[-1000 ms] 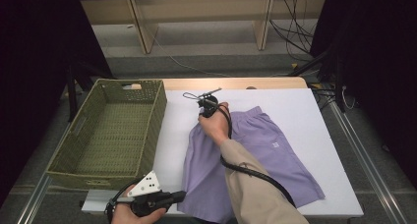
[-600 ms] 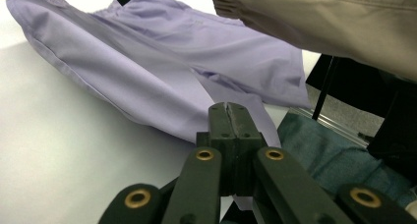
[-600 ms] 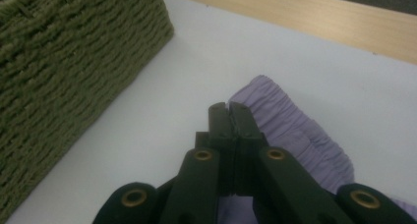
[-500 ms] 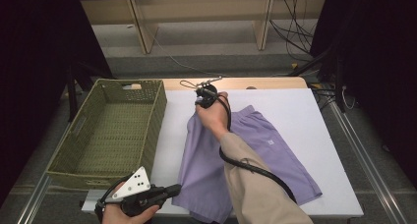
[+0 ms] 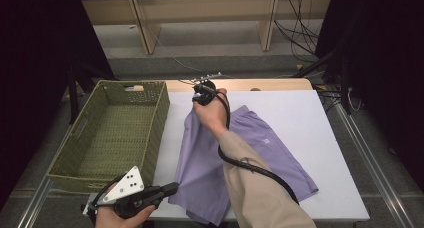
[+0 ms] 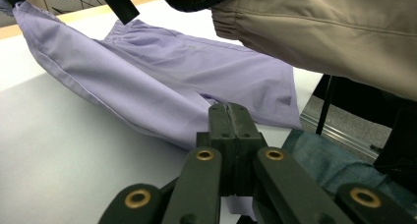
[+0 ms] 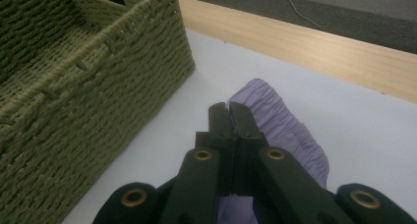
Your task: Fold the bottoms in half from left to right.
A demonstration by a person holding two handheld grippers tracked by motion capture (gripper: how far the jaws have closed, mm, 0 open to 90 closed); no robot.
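The lilac shorts (image 5: 235,158) are lying on the white table (image 5: 320,138) just right of the woven basket (image 5: 115,133), with their left-hand side being held up at both ends. The right gripper (image 5: 202,90) is pinching the gathered waistband (image 7: 275,116) at the end of the shorts farthest from the person, its jaws shut on the cloth. The left gripper (image 5: 167,189) is sitting at the hem nearest the person, beside the basket's near corner; its jaws are pressed together, and lilac cloth is emerging from under the tips in the left gripper view, so it is probably nipping the hem (image 6: 162,130), though the bite itself is hidden.

Judging by the raised edge, the step is folding or carrying the shorts toward the basket. To do it well, both hands should be rising evenly, keeping the edge taut so the thin cloth is not sagging or slipping from a shallow bite.

The shorts are smooth, light woven fabric, draping in soft folds, with an elastic, ruched waistband. The basket is olive green, rectangular, coarsely plaited, with sloping walls and a cut-out handle. The table top is matt white with a pale wooden strip (image 5: 260,84) along its far edge.
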